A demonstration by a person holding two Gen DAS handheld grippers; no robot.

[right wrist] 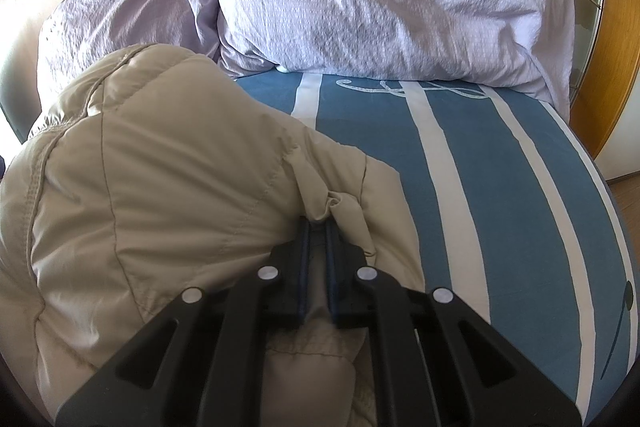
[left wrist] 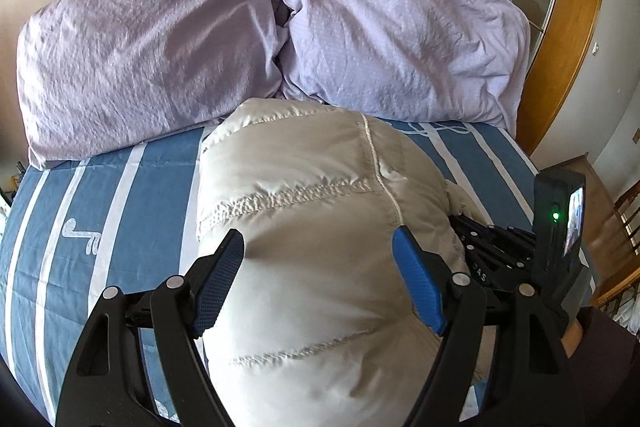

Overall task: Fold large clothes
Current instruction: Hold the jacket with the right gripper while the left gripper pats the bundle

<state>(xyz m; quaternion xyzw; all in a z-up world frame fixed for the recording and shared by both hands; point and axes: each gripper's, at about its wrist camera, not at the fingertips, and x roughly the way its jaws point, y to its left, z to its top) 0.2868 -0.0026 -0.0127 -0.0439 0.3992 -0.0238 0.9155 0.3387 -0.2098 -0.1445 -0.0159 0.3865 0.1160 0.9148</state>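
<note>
A puffy beige quilted jacket (left wrist: 312, 227) lies bunched on the blue striped bed (left wrist: 120, 211). My left gripper (left wrist: 318, 239) is open, its blue-padded fingers (left wrist: 218, 283) spread wide on either side of the jacket's bulging top. In the right wrist view the same jacket (right wrist: 160, 187) fills the left half. My right gripper (right wrist: 318, 227) is shut on a gathered fold of the jacket's edge, with cloth pinched between the pads. The right gripper's black body also shows in the left wrist view (left wrist: 500, 247), at the jacket's right side.
Two lilac pillows (left wrist: 152, 47) (left wrist: 392, 35) lean against the wall at the head of the bed. A wooden-framed glass door (left wrist: 560, 7) stands to the right. Bare striped sheet (right wrist: 500, 187) lies to the right of the jacket.
</note>
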